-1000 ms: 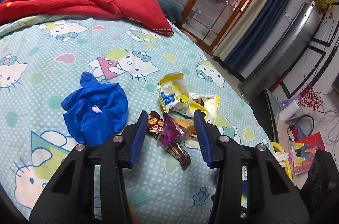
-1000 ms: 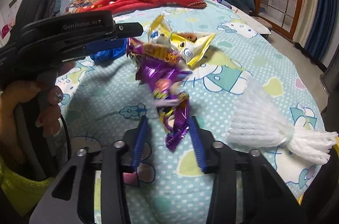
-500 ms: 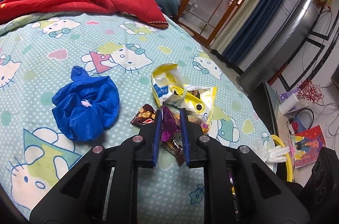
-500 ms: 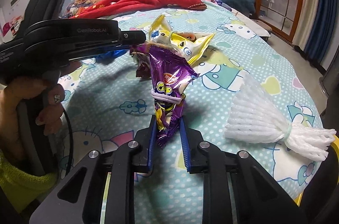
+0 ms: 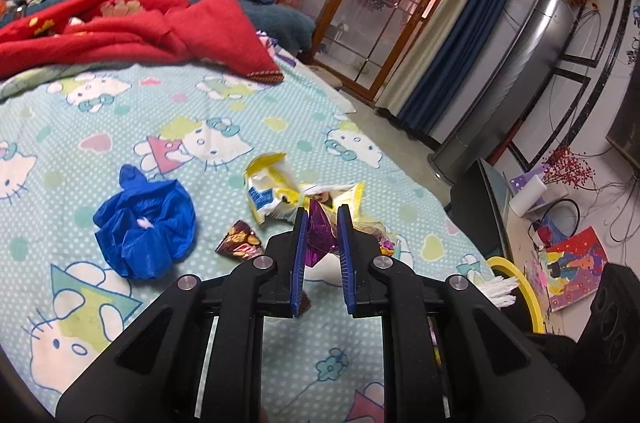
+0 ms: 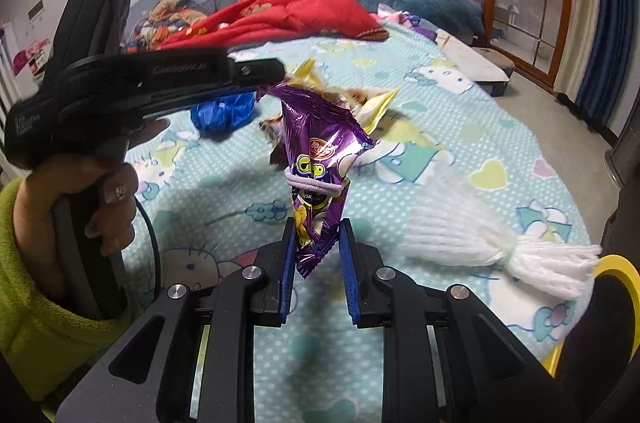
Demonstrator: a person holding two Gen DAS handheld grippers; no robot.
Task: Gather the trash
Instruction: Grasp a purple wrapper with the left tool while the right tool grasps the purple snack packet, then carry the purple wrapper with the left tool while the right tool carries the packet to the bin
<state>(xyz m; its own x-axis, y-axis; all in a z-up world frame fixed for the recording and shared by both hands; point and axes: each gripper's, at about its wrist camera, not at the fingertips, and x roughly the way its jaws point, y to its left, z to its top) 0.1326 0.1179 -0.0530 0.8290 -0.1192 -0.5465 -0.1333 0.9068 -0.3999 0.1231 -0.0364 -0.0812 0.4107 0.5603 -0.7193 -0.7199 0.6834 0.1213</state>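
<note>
A purple snack bag [image 6: 320, 159] with a hair band around its middle is held upright above the bed. My right gripper [image 6: 318, 229] is shut on its lower end. My left gripper [image 5: 322, 223] is shut on its top corner [image 5: 320, 233]; in the right wrist view that gripper [image 6: 256, 73] reaches in from the left. On the bedsheet lie a yellow wrapper [image 5: 272, 189], a small brown wrapper [image 5: 240, 243] and a crumpled blue plastic bag [image 5: 146, 223].
A white foam net sleeve [image 6: 492, 239] lies on the bed at the right. A yellow-rimmed bin [image 5: 520, 287] stands beside the bed's right edge. A red blanket [image 5: 132, 31] covers the far end of the bed. The bed edge drops off to the right.
Both grippers closed on the purple bag and lifted it upright off the sheet. The left gripper rose and now holds the bag's top.
</note>
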